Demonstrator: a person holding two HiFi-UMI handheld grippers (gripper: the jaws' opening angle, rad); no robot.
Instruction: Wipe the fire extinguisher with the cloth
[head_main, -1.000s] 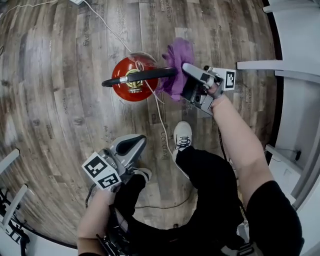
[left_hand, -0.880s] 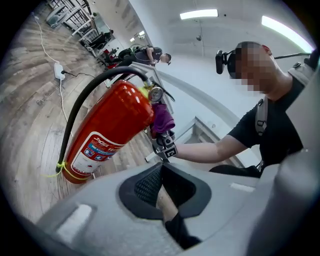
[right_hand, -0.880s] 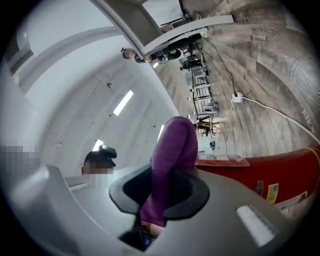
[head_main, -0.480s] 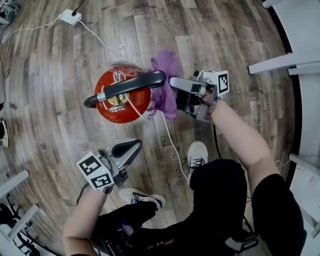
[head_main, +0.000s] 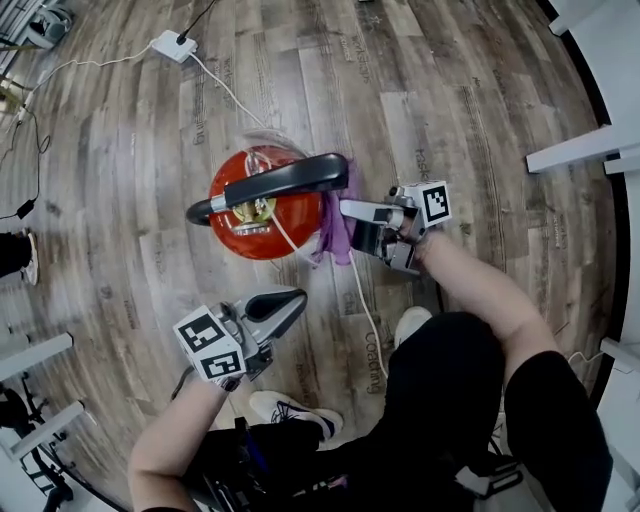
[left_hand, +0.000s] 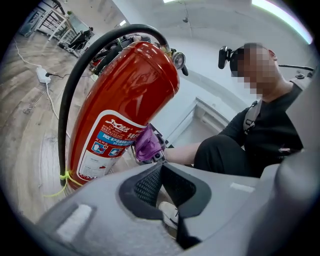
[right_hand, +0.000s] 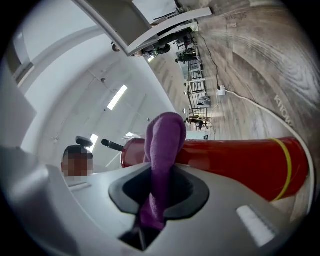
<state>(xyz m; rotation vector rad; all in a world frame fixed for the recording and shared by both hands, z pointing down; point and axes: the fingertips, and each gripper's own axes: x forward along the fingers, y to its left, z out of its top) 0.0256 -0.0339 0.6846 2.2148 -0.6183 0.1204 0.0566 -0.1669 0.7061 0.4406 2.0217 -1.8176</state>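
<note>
Fire extinguisher (head_main: 292, 214): standing on wood floor (head_main: 450, 90), centre of head view.
Cloth (head_main: 333, 235): purple, against extinguisher's right side.
Right gripper (head_main: 352, 222): clamped on cloth.
Left gripper (head_main: 288, 302): clenched, empty, lower left.

The fire extinguisher (left_hand: 135, 90) has a smooth, glossy body of red painted metal with a shiny printed label (left_hand: 112, 142). Its hose (left_hand: 70, 105) looks like matt black rubber. The purple cloth (right_hand: 162, 145) is soft and fuzzy. The floor (head_main: 450, 100) is matt wood-grain planks. The left gripper (head_main: 285, 302) and right gripper (head_main: 350, 212) are matt grey plastic.
</note>
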